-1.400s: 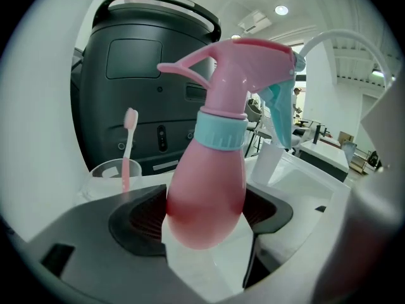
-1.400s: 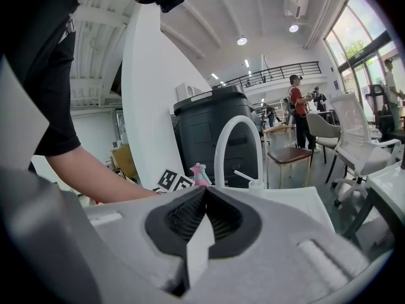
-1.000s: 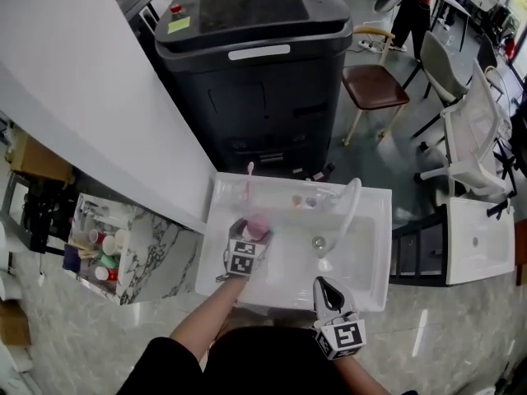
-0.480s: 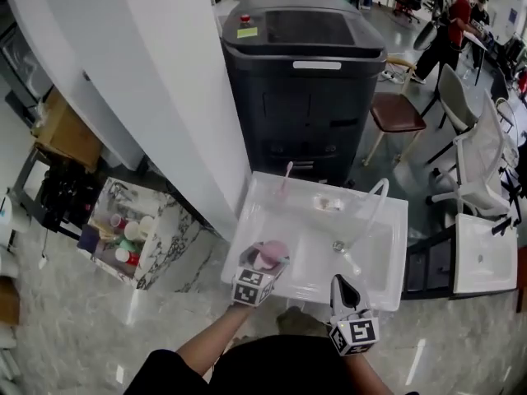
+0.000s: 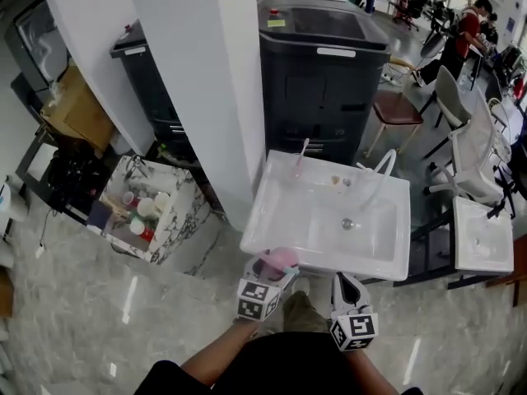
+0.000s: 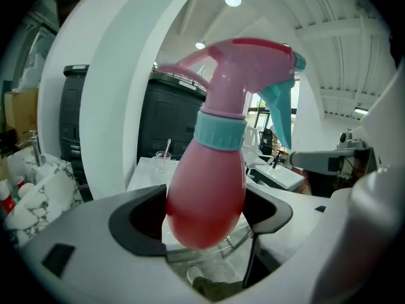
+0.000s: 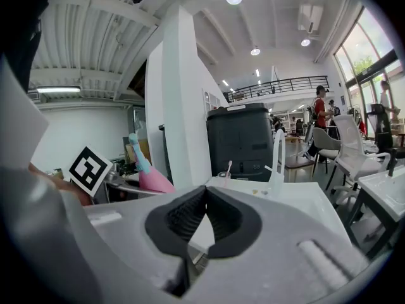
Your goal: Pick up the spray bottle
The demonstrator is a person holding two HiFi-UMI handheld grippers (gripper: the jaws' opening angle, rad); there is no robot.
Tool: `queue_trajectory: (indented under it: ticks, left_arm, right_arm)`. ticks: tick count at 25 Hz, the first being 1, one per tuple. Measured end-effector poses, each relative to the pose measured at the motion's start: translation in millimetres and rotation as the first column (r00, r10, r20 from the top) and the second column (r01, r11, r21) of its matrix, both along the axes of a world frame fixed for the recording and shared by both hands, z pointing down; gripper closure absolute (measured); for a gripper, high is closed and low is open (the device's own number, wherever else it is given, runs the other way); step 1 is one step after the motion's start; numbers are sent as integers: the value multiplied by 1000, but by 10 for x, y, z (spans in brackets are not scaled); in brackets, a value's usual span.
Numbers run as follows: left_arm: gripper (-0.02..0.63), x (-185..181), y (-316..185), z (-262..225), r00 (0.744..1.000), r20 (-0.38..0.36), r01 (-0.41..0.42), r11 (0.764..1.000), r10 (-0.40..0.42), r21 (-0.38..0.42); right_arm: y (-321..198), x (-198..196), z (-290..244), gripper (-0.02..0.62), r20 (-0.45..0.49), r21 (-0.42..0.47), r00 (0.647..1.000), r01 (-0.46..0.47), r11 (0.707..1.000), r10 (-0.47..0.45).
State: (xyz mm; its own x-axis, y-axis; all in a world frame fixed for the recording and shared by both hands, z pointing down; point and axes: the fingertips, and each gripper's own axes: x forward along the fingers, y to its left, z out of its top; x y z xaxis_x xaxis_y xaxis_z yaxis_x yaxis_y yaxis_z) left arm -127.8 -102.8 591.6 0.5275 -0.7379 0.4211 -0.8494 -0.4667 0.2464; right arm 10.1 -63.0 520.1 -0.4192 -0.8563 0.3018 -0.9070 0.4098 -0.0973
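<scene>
So the left gripper (image 5: 272, 267) has its fingers (image 6: 136, 223) clamped on the pink spray bottle (image 6: 212, 189). The black pads squeeze the fat lower belly from both sides, and the teal collar, pink head and teal trigger stick up well above them. The bottle stands pretty much upright in the left gripper view. From the head view the spray bottle (image 5: 281, 259) sits right at the near left corner of the white sink (image 5: 379, 268), at its front edge, and I can't tell if it touches the rim. The right gripper (image 5: 345, 283) is just beside it, in front of the sink's front edge. Its fingers (image 7: 180, 223) are pressed together with nothing between them, and the bottle (image 7: 152, 179) shows off to their left.
</scene>
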Motion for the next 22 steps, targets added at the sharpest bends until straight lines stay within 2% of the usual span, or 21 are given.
queue_trajectory:
  ticks: [6,12,17,22]
  left_arm:
    - [227,-203,864,-184,1000,20,13,1000,-13,4]
    - [227,-214,1405,-403,999,-32,14,1000,-14,-3]
    - [227,43,1577,-492,999,-38,11,1000,-10,2]
    - [227,385,1571,-566,1000,-2,-31,1000,31,3]
  right_arm:
    - [711,-258,8,595,-52,-18,998,27,999,-28]
    - [1039,-372,-142,595,-78,-10,995,67,998,-67]
    - [1081,-158,-223,596,-60,10,998,23,1000,-22]
    - [998,411,-374,597,-28,35,996,-88,995,89]
